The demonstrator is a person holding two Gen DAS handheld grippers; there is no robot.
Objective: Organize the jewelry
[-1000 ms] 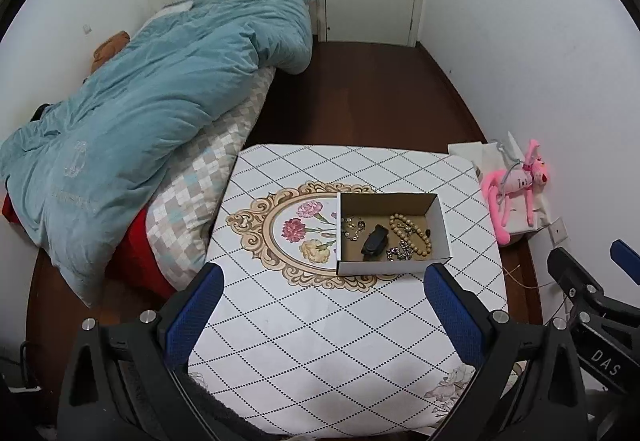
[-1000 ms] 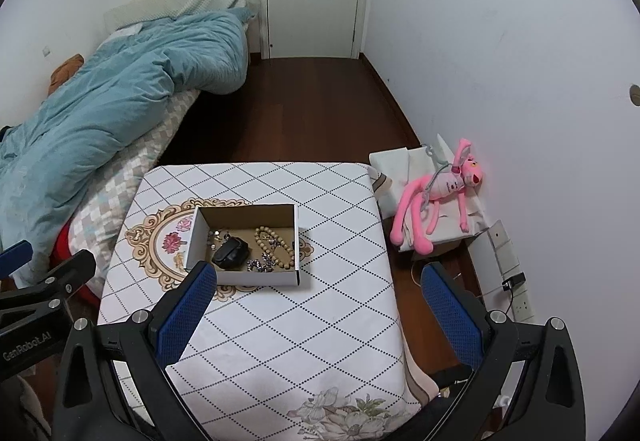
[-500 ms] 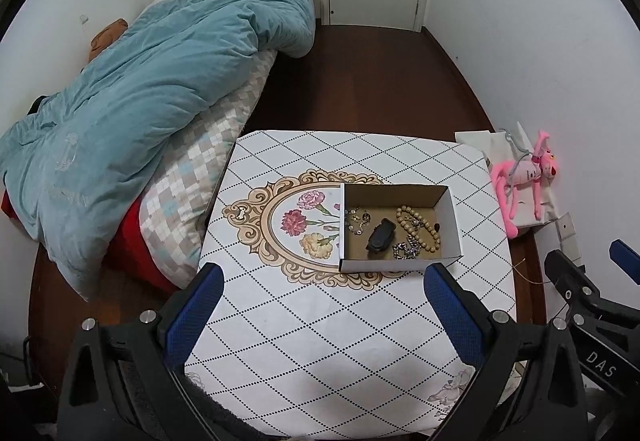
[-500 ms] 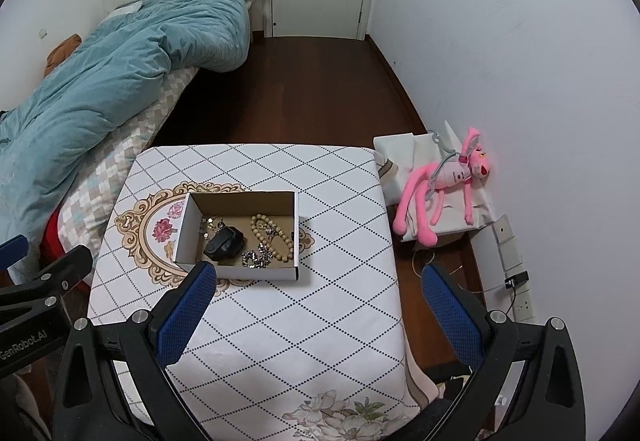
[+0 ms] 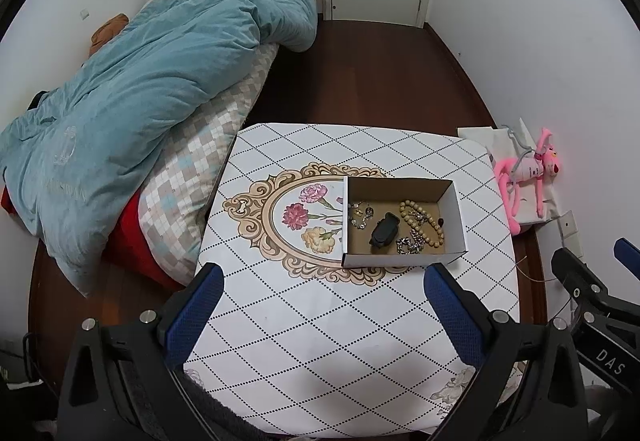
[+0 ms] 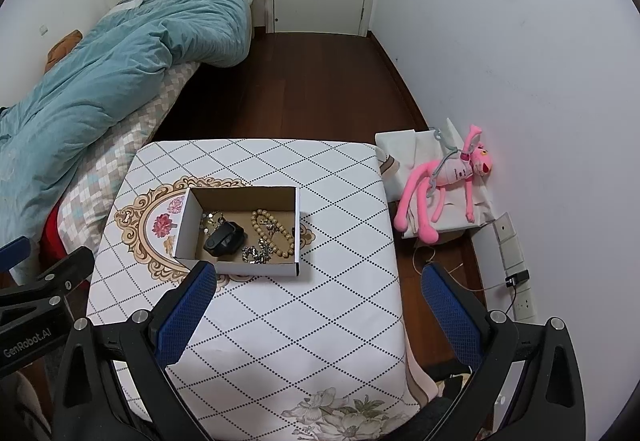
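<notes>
We see an open cardboard box (image 5: 402,255) on the worktop (image 5: 320,321). Inside it, from its left wall: small silver earrings (image 5: 360,215), a black clasp-like piece (image 5: 384,233), a tangled silver chain (image 5: 408,245), a tan bead bracelet (image 5: 424,221). Left gripper (image 5: 320,305) and right gripper (image 6: 316,301) both hover spread wide, holding nothing.

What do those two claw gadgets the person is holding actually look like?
Both look alike: the left gripper and right gripper have black plastic frames with silver screws and two jaws faced with blue textured pads. One body carries white lettering "GenRobot.AI"; the other shows "DAS". No sleeves or cables show.
</notes>
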